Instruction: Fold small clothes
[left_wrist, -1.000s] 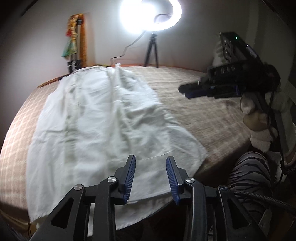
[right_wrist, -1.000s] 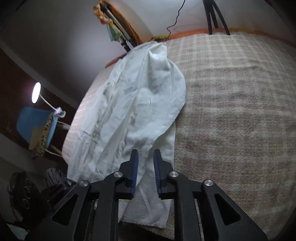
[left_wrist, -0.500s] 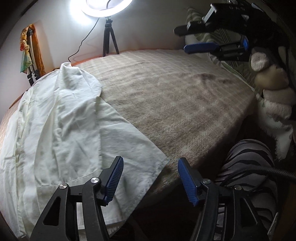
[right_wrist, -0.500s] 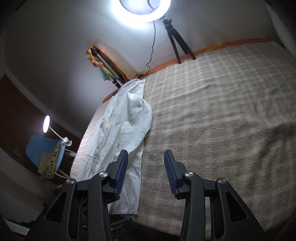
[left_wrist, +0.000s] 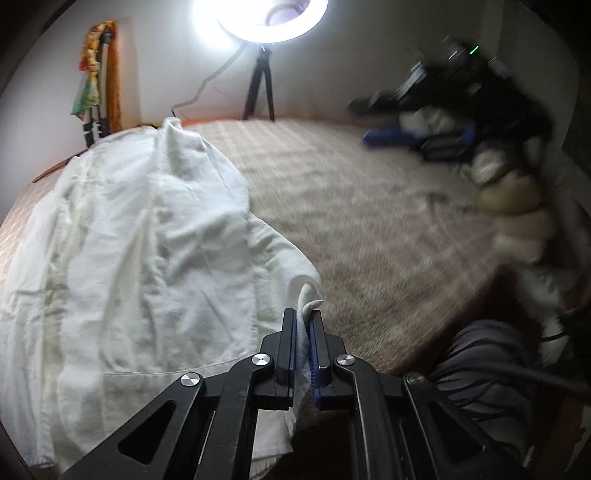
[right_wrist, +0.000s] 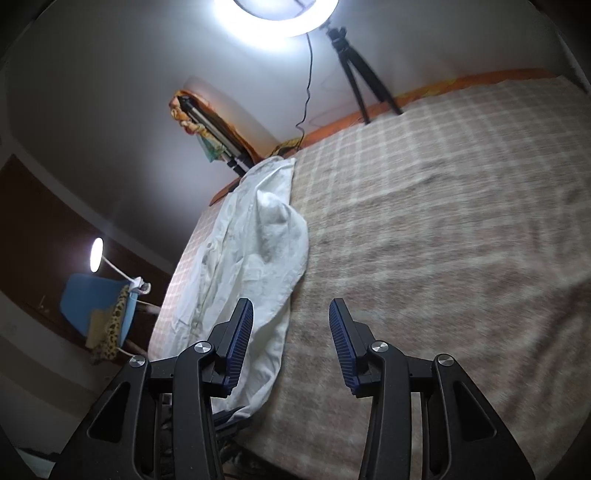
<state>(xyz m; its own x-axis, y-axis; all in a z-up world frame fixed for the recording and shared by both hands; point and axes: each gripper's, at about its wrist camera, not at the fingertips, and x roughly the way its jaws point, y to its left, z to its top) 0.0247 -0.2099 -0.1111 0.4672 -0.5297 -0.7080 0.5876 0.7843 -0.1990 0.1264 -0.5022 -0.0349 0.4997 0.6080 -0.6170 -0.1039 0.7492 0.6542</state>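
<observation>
pinching the near hem corner of the shirt (left_wrist: 155, 258), which lay spread along the bed's (left_wrist: 369, 221) left edge, the left gripper (left_wrist: 303, 332) had just clamped shut while the right gripper (right_wrist: 291, 332) hung spread and empty, so folding looked barely begun.
</observation>
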